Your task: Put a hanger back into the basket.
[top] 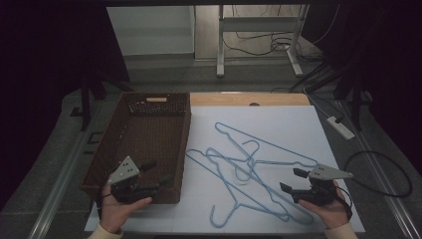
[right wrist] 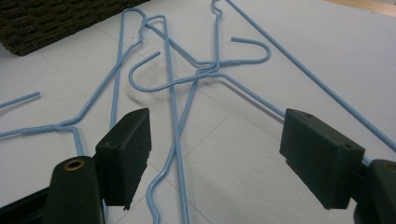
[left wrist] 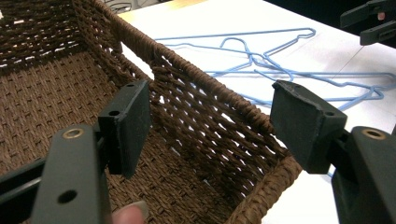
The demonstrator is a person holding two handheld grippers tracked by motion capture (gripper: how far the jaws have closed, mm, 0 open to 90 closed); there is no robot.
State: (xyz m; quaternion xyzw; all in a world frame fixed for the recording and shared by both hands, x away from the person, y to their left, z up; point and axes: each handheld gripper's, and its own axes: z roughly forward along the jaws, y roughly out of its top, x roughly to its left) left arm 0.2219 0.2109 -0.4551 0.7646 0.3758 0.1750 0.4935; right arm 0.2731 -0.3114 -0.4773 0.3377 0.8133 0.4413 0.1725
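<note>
Right gripper jaws wide, empty, over blue hangers right of basket, lined for pickup. Left gripper wide at basket's near corner, ready to steady.

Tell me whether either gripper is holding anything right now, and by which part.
Nothing is held. The left gripper is open over the basket, and the right gripper is open above the blue hangers.

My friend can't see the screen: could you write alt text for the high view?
Blue wire hangers lie tangled on a white table beside a brown wicker basket. A person's left hand-held gripper is open over the basket's near corner; the right hand-held gripper is open beside the hangers.
</note>
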